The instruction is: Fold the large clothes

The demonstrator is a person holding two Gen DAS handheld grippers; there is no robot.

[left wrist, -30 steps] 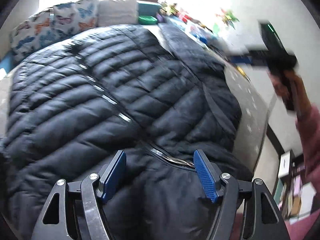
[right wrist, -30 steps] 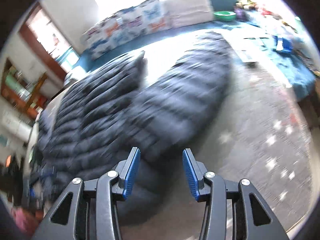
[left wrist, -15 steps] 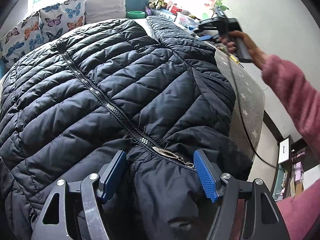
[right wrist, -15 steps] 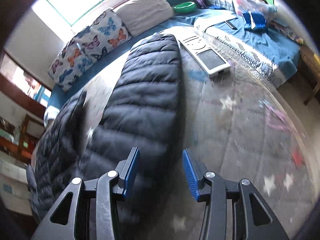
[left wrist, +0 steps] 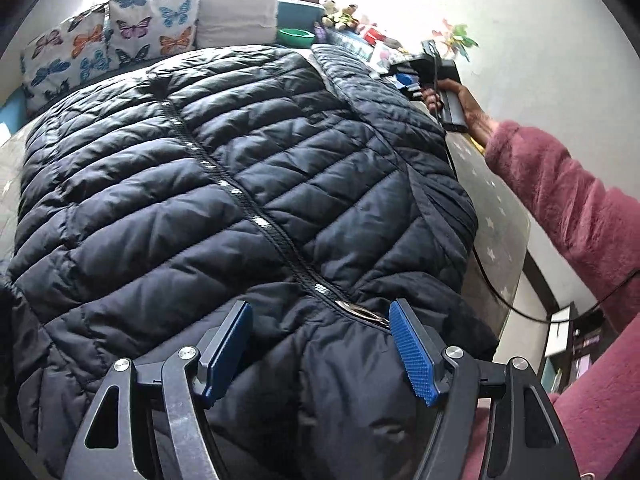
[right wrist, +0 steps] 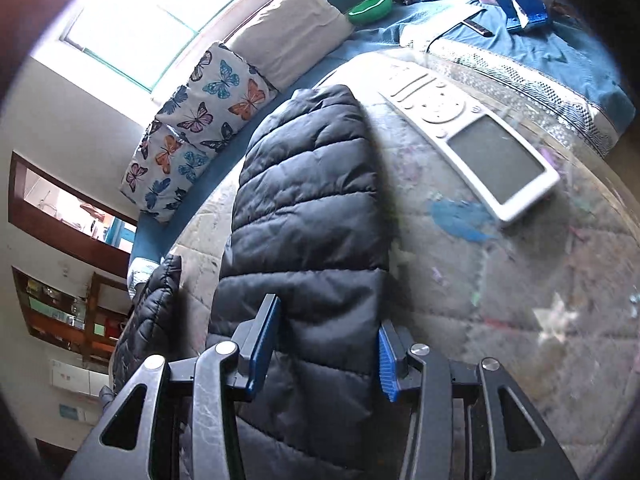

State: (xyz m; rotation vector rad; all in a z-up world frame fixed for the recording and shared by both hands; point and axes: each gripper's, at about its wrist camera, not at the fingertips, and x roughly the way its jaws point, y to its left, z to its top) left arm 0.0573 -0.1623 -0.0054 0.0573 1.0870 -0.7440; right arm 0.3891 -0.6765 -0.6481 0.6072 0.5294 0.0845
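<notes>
Glossy tabletop (right wrist: 500, 280), puffy quilted jacket (left wrist: 240, 184)

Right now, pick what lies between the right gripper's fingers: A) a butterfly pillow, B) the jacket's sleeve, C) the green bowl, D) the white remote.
B: in the right wrist view the jacket's sleeve runs between the closing jaws of the right gripper, while the white remote lies apart on the table.

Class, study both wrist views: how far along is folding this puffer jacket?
Done: the black puffer jacket lies flat, front up, zipped along its zipper. In hand: the right gripper is closing around the sleeve, pads not visibly pressing; the left gripper hovers open above the collar. Left: no fold is visible, so every fold.
</notes>
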